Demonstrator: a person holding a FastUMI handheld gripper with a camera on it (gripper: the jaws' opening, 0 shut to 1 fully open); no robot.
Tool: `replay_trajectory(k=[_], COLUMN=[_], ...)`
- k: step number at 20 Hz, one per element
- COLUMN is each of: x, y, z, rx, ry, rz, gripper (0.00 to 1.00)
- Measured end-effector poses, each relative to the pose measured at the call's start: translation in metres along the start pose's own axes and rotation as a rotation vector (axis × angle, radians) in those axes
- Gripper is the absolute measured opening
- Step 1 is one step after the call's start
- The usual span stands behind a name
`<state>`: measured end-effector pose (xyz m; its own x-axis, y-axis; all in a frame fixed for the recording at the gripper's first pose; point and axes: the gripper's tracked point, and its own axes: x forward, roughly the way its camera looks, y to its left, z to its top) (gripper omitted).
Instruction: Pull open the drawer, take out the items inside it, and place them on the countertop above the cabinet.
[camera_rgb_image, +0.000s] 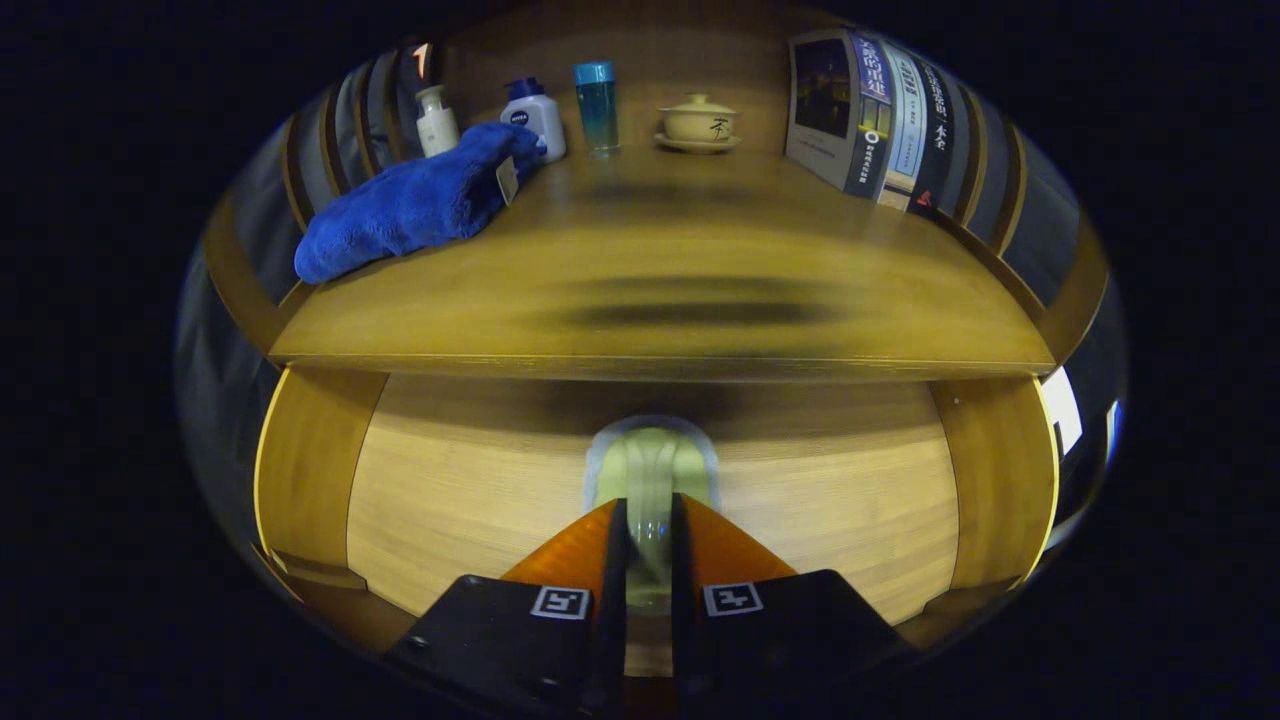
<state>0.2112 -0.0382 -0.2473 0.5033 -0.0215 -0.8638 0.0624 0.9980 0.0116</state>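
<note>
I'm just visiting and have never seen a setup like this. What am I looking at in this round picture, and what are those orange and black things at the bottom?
There is no robot arm here: a person holds a two-finger gripper, and the camera rides on it, looking forward along its fingers. The orange and black shapes are those fingers. They are closed on a pale green item lying in the open wooden drawer. Above the drawer is the countertop, where things from the drawer are to be put. On it already lies a blue plush towel. Along the back stand a cream bottle, a white bottle with a dark blue cap, a teal bottle, a lidded teacup on a saucer, and books.
</note>
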Motion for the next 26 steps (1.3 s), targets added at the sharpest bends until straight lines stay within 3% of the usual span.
replay_trajectory(k=[2,7,16,20,26], x=[0.000,-0.013,-0.082,-0.112,-0.127], y=[-0.001,0.000,0.019,0.020,0.018], z=[0.001,0.003,0.012,0.053,0.151], rx=[0.000,0.025,-0.060,-0.059,-0.112], ry=[-0.020,-0.052,-0.189,-0.275,-0.406], rz=[0.004,0.013,0.075,0.072,-0.020], gripper=[0.20,0.19,0.19,0.19,0.19])
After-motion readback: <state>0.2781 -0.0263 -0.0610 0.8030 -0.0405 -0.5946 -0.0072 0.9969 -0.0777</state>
